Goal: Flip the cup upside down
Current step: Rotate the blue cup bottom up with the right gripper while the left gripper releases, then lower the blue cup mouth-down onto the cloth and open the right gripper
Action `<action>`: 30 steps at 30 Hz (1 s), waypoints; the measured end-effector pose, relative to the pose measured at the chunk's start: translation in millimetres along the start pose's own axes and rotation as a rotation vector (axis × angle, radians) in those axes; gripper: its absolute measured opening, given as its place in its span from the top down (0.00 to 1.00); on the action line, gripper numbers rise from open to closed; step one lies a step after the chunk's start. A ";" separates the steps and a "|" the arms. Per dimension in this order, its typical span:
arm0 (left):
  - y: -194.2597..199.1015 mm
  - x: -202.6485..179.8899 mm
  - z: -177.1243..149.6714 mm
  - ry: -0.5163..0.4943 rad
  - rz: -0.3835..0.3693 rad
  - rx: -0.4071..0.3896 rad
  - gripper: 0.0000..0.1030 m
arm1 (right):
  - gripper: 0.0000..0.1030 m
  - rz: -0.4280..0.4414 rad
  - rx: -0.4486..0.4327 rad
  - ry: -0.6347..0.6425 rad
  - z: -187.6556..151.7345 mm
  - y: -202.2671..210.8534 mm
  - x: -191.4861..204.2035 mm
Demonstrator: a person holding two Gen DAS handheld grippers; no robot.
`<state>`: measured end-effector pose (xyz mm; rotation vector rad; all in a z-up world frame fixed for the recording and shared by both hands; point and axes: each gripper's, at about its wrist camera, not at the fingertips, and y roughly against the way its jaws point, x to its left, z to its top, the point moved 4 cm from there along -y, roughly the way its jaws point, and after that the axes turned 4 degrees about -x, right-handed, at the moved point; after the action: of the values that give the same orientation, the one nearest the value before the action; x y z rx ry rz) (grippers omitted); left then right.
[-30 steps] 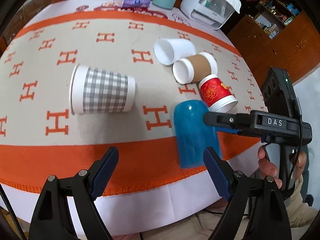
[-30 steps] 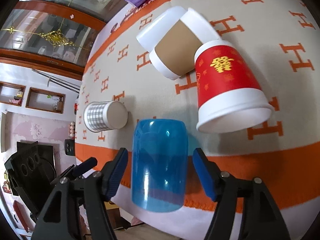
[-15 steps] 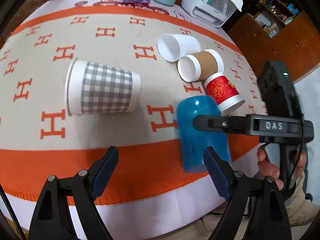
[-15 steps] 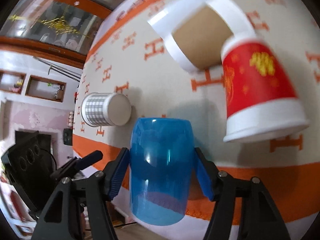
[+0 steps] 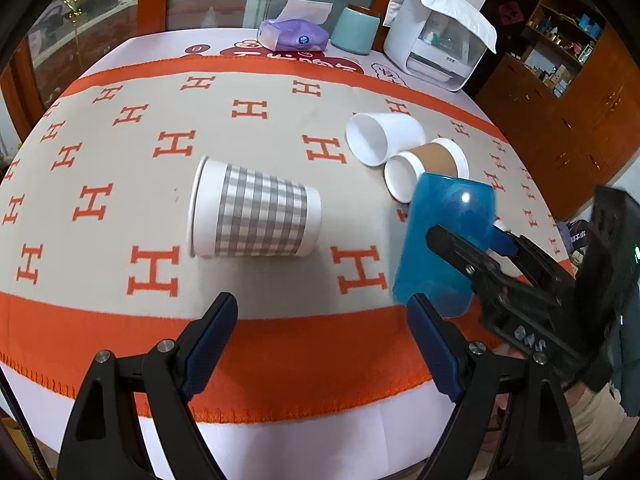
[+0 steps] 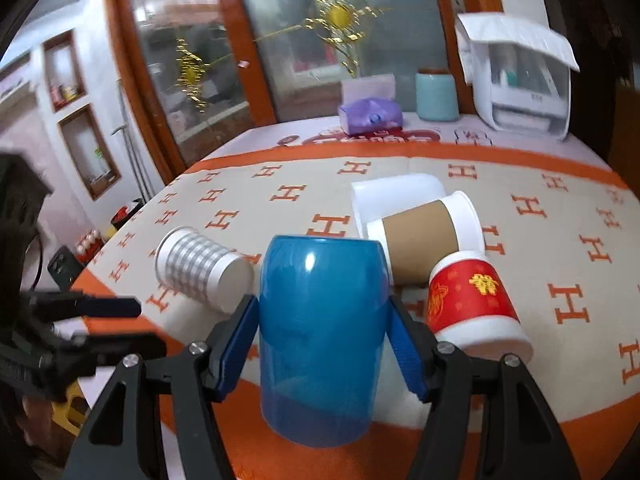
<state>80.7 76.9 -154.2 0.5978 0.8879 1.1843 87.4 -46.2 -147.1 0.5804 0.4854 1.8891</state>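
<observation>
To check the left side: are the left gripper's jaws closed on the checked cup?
No, the left gripper stands open and empty, short of the checked cup lying on its side.

Checked cup (image 5: 256, 220) on its side left of three touching cups (image 5: 404, 152), tissue pack (image 5: 294, 35) behind.

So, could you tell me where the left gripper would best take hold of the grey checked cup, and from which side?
Probably across its middle. The grey checked cup lies on its side on the blanket, rim to the left and base to the right, so its rounded wall faces up. The left gripper, open and empty, could descend from above, one finger on each long flank.
</observation>
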 end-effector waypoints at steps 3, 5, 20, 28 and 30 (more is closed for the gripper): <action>-1.7 0.5 -7.0 0.001 -0.001 0.008 0.17 | 0.38 0.006 -0.004 0.042 -10.5 8.0 8.1; -3.1 -0.8 -11.0 0.005 -0.009 0.015 0.17 | 0.38 -0.002 -0.008 0.076 -17.9 12.6 13.5; 13.3 -22.9 -19.8 -0.052 -0.015 -0.031 0.08 | 0.27 -0.017 -0.036 0.111 -30.2 27.0 28.6; 26.7 -25.4 -18.1 -0.051 0.018 -0.065 0.05 | 0.23 -0.016 -0.046 0.043 -22.4 55.2 23.6; 28.5 -24.3 -18.8 -0.044 0.037 -0.069 0.04 | 0.23 -0.013 -0.032 0.021 -23.6 61.1 21.0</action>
<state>47.0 61.1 -135.0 0.5848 0.7985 1.2260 21.7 -50.6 -127.2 0.5360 0.4711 1.8888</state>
